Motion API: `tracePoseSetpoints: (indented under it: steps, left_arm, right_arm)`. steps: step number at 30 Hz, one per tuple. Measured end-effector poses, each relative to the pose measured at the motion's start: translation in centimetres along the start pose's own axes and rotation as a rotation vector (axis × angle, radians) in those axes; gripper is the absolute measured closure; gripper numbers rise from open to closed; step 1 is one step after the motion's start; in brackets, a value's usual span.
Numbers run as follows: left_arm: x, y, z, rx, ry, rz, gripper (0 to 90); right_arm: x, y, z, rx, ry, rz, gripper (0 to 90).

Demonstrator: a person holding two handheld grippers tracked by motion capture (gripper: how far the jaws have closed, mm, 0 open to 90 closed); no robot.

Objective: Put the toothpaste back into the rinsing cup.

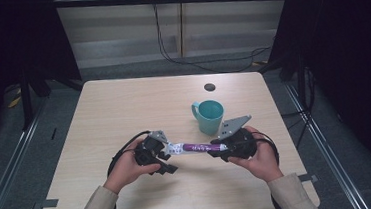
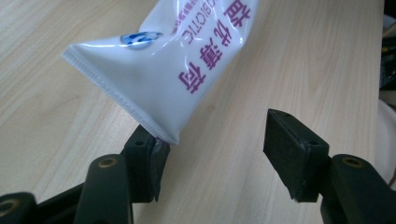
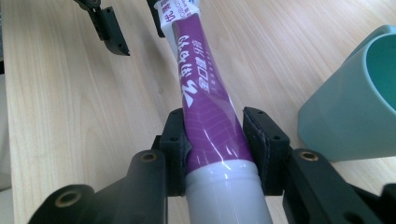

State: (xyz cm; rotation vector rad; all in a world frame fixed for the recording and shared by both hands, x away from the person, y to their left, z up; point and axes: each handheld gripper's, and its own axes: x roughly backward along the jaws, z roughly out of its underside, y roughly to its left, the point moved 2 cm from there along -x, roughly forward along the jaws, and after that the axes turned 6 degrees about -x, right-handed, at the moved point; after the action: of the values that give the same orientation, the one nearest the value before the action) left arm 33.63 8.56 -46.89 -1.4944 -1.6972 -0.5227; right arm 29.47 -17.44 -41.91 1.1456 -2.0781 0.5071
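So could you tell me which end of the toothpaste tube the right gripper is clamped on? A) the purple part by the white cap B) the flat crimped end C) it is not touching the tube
A: in the right gripper view the right gripper pinches the toothpaste tube just above its white cap.

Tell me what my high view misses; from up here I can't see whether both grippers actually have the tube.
Observer: The right gripper is clamped on the tube, both pads pressing its purple end just above the white cap.
Operator: Report the left one.
Observer: The left gripper stands open; the tube's flat crimped end only touches one pad, the other pad stands clear.
Operator: Check the mug.
Observer: The teal mug stands upright on the table just beside the right gripper, apart from the tube.
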Motion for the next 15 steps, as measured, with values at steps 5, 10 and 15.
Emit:
tracePoseSetpoints:
  steps: [5, 10, 15]
  left_arm:
    - [0.6, 0.2, 0.0, 0.043, -0.049, 0.012, 41.5]
    - [1.3, 0.5, 0.0, 0.072, -0.094, 0.019, 43.5]
    - [1.5, 0.9, 0.1, 0.107, -0.122, 0.036, 44.7]
  right_arm:
    - [-0.2, -0.1, 0.2, -0.018, -0.02, -0.007, 62.0]
    - [-0.5, -0.1, 0.5, -0.036, -0.028, -0.009, 62.0]
    - [-0.9, -0.1, 1.0, -0.048, -0.04, -0.014, 62.1]
